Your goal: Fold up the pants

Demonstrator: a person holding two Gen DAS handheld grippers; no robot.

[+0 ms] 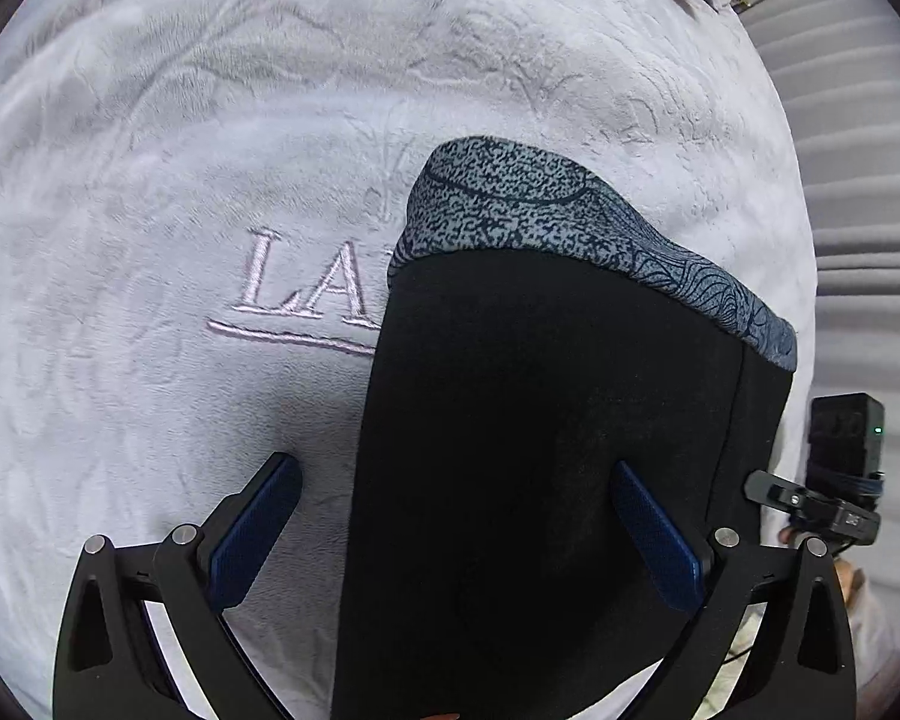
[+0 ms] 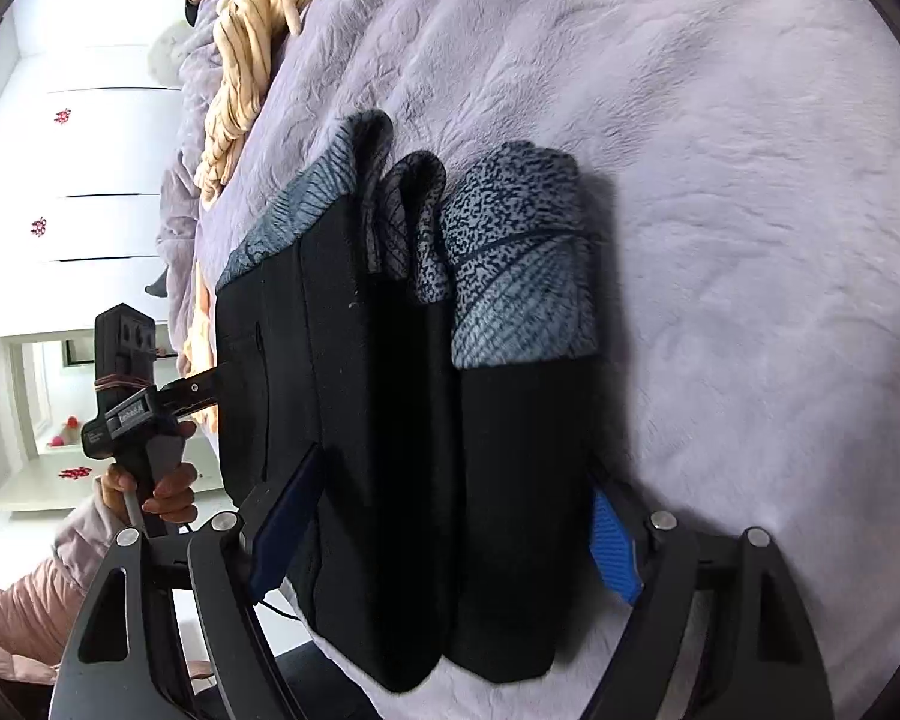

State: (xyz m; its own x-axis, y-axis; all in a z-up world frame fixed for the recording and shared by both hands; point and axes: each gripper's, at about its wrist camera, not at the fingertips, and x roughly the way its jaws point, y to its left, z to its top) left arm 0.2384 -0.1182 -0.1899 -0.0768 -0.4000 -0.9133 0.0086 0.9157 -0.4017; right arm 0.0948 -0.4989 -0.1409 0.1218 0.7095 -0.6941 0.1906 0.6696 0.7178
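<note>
Both my left hand-held gripper point(image 1: 456, 534) and right hand-held gripper point(image 2: 450, 534) spread around soft, floppy pants point(image 2: 390, 450); I'd pinch the thick folded edge.

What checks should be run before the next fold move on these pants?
1. Pants lie folded lengthwise on the blanket: ok.
2. Patterned cuffs line up evenly: not ok, they are bunched.
3. Right gripper open, astride the pants: ok.
4. Left gripper open, one finger over the fabric: ok.
5. Either gripper gripping cloth: cannot tell.
6. Blanket beyond the cuffs free: ok.
</note>
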